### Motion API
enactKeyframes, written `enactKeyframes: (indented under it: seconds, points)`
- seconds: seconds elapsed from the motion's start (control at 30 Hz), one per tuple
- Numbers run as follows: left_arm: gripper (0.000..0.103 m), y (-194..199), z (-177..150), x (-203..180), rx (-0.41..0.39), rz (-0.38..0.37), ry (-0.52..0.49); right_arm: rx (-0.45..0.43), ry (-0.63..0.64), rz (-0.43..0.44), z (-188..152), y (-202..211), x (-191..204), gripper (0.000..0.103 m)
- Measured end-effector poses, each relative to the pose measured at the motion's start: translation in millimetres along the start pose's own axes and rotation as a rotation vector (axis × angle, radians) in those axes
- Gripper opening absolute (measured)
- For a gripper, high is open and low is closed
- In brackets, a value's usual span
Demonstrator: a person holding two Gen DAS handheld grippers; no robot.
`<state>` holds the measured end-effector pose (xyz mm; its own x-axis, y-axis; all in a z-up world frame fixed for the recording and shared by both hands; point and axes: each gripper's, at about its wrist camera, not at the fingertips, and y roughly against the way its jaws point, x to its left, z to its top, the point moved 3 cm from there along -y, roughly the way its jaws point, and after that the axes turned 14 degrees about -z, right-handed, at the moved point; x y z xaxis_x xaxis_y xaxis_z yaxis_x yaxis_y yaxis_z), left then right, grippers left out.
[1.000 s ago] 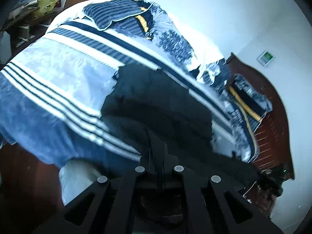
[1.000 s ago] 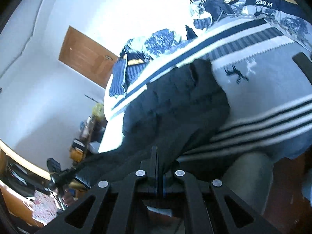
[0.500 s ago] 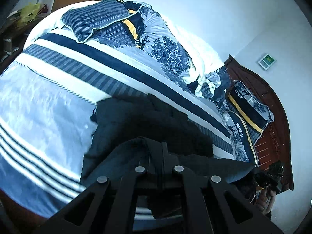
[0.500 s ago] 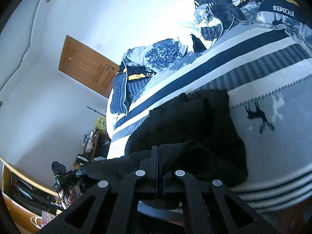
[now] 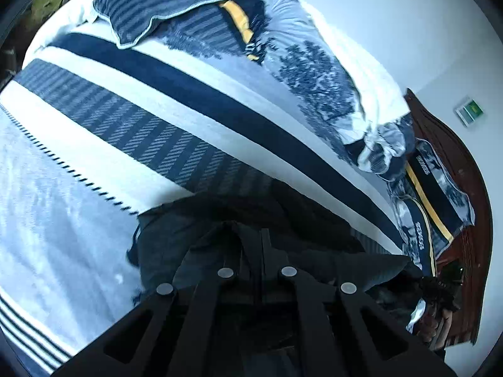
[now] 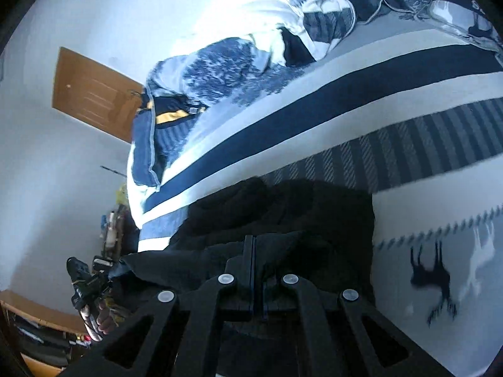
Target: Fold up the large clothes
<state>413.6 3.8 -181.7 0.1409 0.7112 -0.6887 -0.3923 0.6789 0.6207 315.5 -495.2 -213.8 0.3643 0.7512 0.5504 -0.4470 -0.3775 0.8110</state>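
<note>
Bedroom setting: white walls, a wooden door (image 6: 94, 94) off to the left of the right tongs, and a dark wooden headboard (image 5: 452, 163) off to the right of the left tongs. Work surface is a bed with a blue, white and grey striped bedspread (image 5: 94, 144), with rumpled patterned bedding and pillows (image 5: 201, 9) heaped at its far side.

Item under task: one black padded jacket (image 6: 283, 213). It lies on the bedspread directly ahead of and beneath both tongs, partly doubled over on itself.

Left tongs (image 5: 262, 242): jaws drawn together, with a fold of the jacket (image 5: 195, 220) pinched between the fingers. Right tongs (image 6: 253, 248): jaws likewise closed, gripping an edge of the same garment. A taut span of black fabric runs sideways from each grip toward the other tool, which appears at the frame edge in each wrist view, so the held edge is judged to be stretched between the two.

Handling assessment: the jacket looks soft, bulky and quilted, light for its volume, not fragile. Its padding is likely to spring back and resist a flat crease. The shell may be slick, so a shallow pinch could slip. Recommended hold is deep on a seam or hem, at two well-separated corners of the same edge.

Position relative to tongs: the bulk of the garment sits just beyond the fingertips, and the gripped edge is raised above it.
</note>
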Motion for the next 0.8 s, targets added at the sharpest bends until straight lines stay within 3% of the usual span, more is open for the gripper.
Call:
enactKeyframes:
  seconds: [0.2,0.37,0.4,0.47,0.5,0.53,0.57,0.67,0.8]
  points:
    - [0.007,-55.5,13.6,34.3,0.041,0.127,0.055,0.053,-0.058,-0.066,28.6,-66.8,-17.4,0.006]
    - [0.009,-65.7,19.8,43.6,0.018,0.115,0.107,0.076,-0.151,-0.092,34.1,-104.5,-37.9,0.009]
    - [0.015,-58.9,22.0,41.3,-0.016,0.106,0.102,0.067,-0.165,-0.099,34.4,-102.3,-39.0,0.011]
    - [0.043,-43.5,24.3,37.2,-0.07,0.119,0.084,0.012,-0.159,-0.097,34.8,-86.0,-36.6,0.022]
    - [0.071,-33.4,24.6,36.1,-0.105,0.162,0.068,-0.032,-0.145,-0.11,34.9,-73.4,-34.9,0.04]
    - [0.078,-23.7,24.3,35.4,-0.143,0.203,0.048,-0.064,-0.141,-0.127,34.5,-64.7,-34.9,0.074]
    - [0.078,-17.3,23.6,34.9,-0.167,0.22,0.03,-0.118,-0.137,-0.144,33.4,-49.7,-35.7,0.085]
    - [0.078,-9.0,19.0,39.7,-0.146,0.214,0.025,-0.133,-0.114,-0.12,28.6,-29.2,-37.0,0.086]
    - [0.077,-26.5,3.1,50.2,-0.059,0.249,0.007,-0.108,-0.013,-0.221,20.1,-30.3,-30.4,0.086]
